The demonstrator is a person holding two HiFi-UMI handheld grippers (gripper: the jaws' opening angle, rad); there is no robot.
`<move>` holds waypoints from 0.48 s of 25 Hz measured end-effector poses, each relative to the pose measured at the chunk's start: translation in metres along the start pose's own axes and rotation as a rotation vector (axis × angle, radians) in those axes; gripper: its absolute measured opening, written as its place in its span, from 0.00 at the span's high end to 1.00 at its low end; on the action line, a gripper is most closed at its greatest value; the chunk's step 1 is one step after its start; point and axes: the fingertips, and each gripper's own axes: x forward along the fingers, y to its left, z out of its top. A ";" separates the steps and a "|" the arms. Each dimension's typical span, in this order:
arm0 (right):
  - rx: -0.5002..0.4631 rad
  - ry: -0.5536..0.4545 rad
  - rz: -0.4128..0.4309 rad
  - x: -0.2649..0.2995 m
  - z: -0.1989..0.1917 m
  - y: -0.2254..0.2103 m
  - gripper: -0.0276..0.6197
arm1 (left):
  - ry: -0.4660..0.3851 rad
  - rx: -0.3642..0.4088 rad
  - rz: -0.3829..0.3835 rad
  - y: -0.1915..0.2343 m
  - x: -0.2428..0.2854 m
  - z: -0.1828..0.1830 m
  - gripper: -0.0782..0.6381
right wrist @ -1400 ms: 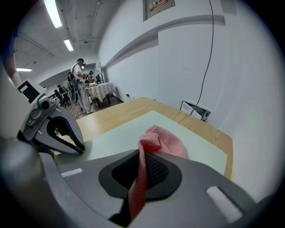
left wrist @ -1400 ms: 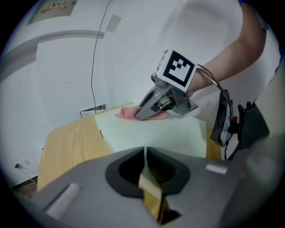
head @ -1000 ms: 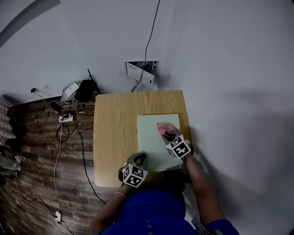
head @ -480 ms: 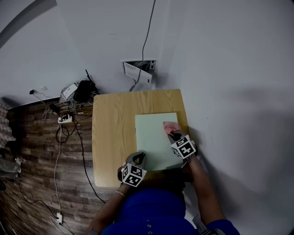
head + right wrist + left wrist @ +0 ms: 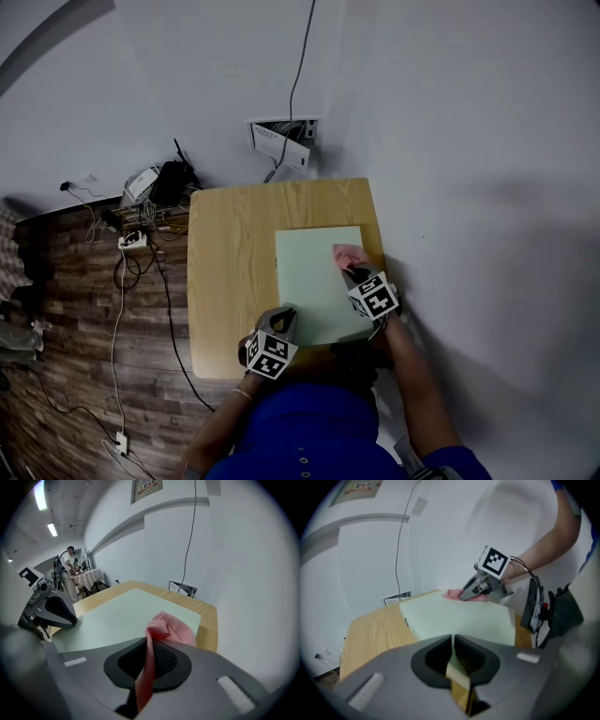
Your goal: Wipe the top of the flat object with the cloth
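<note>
A pale green flat board (image 5: 314, 281) lies on the right half of a wooden table (image 5: 230, 272). My right gripper (image 5: 354, 274) is shut on a pink mesh cloth (image 5: 349, 254), which rests bunched on the board near its right edge. In the right gripper view the cloth (image 5: 171, 627) runs down between the closed jaws of the right gripper (image 5: 147, 641). My left gripper (image 5: 283, 324) sits shut at the board's near left corner. The left gripper view shows the left gripper (image 5: 453, 645) with nothing visibly held, the board (image 5: 454, 618) beyond it, and the right gripper (image 5: 465, 595) on the cloth (image 5: 452, 593).
White walls stand behind and right of the table. A wall box (image 5: 281, 139) with a cable hangs behind it. A black device (image 5: 172, 183), power strip (image 5: 134, 241) and cords lie on the wooden floor to the left. A person (image 5: 70, 562) stands far off.
My right gripper has slid the pink cloth a little toward the board's right edge. The left gripper has stayed put.
</note>
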 end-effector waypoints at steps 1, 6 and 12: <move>0.001 -0.002 0.000 0.000 0.000 0.000 0.94 | 0.005 0.017 -0.004 -0.001 -0.002 0.000 0.86; 0.009 -0.007 -0.005 -0.001 -0.001 0.001 0.94 | 0.008 0.067 -0.027 -0.011 -0.015 -0.007 0.80; 0.019 -0.017 -0.013 -0.001 -0.001 0.001 0.94 | -0.008 0.086 -0.054 -0.021 -0.016 -0.012 0.76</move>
